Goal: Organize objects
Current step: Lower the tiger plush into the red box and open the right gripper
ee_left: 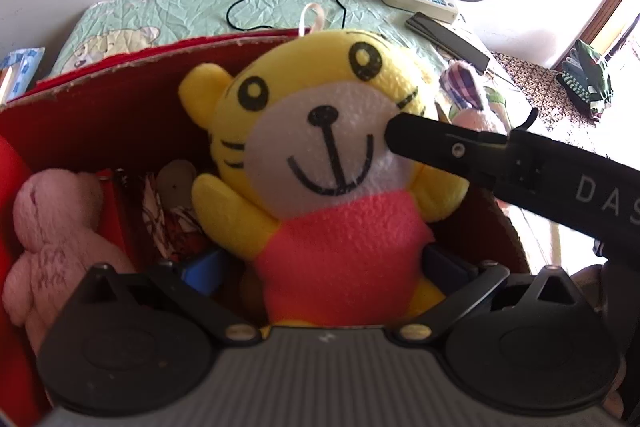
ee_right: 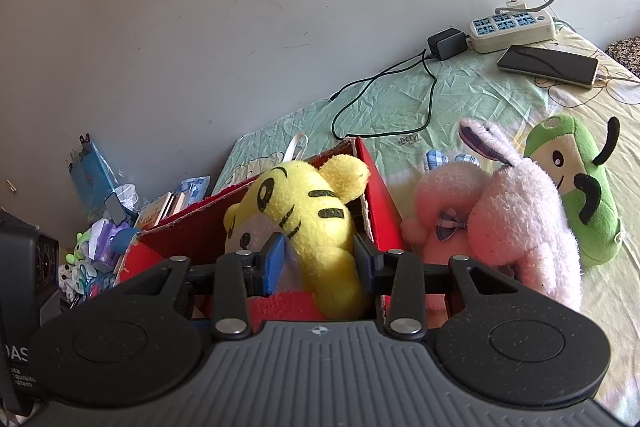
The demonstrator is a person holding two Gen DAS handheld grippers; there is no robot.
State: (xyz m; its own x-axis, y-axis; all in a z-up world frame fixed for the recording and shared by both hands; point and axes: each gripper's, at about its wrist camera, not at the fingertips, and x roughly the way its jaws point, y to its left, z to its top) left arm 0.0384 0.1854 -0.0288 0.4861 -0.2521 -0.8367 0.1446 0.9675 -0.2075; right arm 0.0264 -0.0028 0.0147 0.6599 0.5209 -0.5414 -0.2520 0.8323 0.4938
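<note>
We have the tiger propped upright in the red box, leaning on the wall at twelve o'clock. Our right gripper pinches its arm narrowly, likely to keep it steady as it settles. In the left wrist view that gripper comes in from three o'clock, its tip at the tiger's cheek. Our left gripper stands wide, its pads clear of the red shirt and holding nothing. A pink plush lies in the box at nine o'clock. Outside, at two o'clock in the right view, a rabbit and a green plush wait on the bed.
</note>
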